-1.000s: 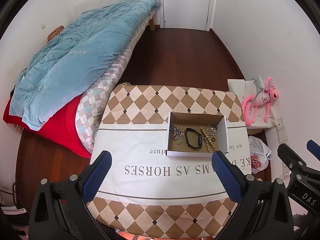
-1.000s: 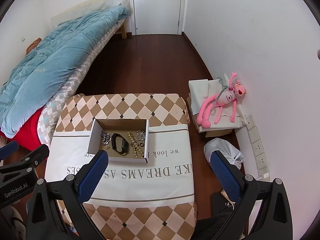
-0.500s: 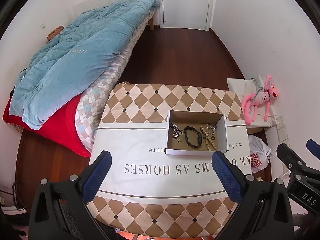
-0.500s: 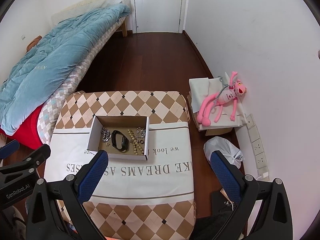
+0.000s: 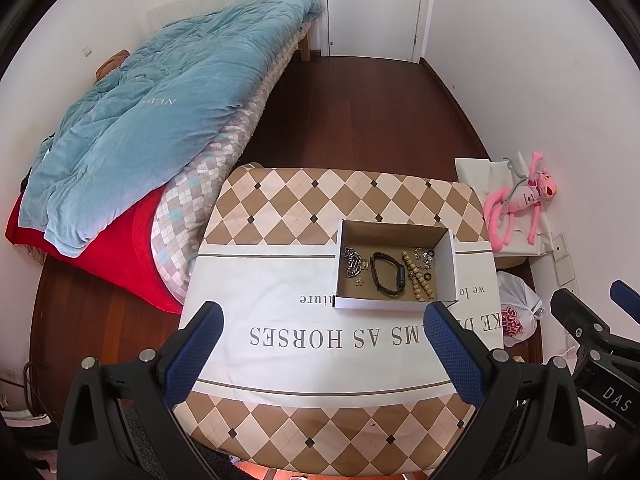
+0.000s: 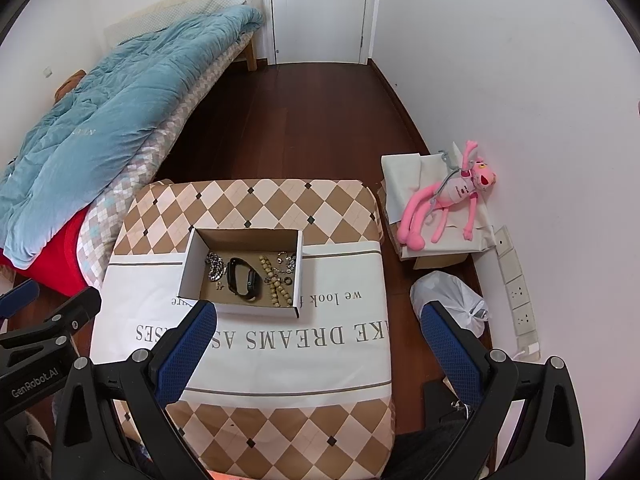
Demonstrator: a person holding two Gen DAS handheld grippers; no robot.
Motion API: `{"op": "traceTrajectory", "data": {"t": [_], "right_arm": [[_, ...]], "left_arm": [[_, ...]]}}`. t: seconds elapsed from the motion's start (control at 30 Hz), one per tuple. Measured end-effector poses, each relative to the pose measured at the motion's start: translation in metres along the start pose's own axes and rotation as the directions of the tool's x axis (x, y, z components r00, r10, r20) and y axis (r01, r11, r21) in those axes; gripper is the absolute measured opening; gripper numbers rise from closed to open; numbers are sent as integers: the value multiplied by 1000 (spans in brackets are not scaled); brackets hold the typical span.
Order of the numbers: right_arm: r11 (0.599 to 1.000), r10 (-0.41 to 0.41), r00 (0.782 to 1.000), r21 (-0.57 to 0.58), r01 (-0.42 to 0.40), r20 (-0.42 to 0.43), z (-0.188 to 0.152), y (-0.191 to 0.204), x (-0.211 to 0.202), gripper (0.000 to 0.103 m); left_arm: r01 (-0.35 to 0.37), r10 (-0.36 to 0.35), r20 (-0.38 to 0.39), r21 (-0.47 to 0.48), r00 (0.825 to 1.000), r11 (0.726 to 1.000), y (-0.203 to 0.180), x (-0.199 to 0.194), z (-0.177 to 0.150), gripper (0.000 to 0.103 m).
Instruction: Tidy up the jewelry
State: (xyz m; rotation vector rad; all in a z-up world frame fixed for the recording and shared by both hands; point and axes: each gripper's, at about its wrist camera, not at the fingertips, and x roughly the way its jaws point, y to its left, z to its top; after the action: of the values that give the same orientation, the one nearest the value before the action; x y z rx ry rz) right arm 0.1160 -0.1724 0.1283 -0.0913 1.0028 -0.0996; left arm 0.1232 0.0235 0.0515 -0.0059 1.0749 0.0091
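Shifted only a touch since a second ago: slightly different framing in both wrist views, with box and contents lying as before. Holds all the visible jewelry already, that open cardboard box [image 5: 394, 302] toward the far right of the cloth-covered surface [image 5: 280, 320] — black band [image 5: 387, 274], bead strand [image 5: 418, 276], silver chain [image 5: 353, 261] and small rings [image 5: 425, 257] side by side; fits either sorting finished or pieces waiting to come out. Hang wide open and empty above the near edge, left hand-held gripper [image 5: 323, 354] and right hand-held gripper [image 6: 318, 354] alike, touching nothing.

small rings [image 5: 426, 258] in the box [image 5: 394, 304] too tiny to tell.
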Motion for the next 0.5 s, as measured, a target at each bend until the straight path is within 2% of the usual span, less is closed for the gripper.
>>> {"op": "traceTrajectory", "data": {"t": [0.5], "right_arm": [[1000, -4, 1000, -2, 4, 0, 0, 0, 1, 103]], "left_arm": [[1, -1, 1, -1, 1000, 1000, -1, -1, 0, 102]]}}
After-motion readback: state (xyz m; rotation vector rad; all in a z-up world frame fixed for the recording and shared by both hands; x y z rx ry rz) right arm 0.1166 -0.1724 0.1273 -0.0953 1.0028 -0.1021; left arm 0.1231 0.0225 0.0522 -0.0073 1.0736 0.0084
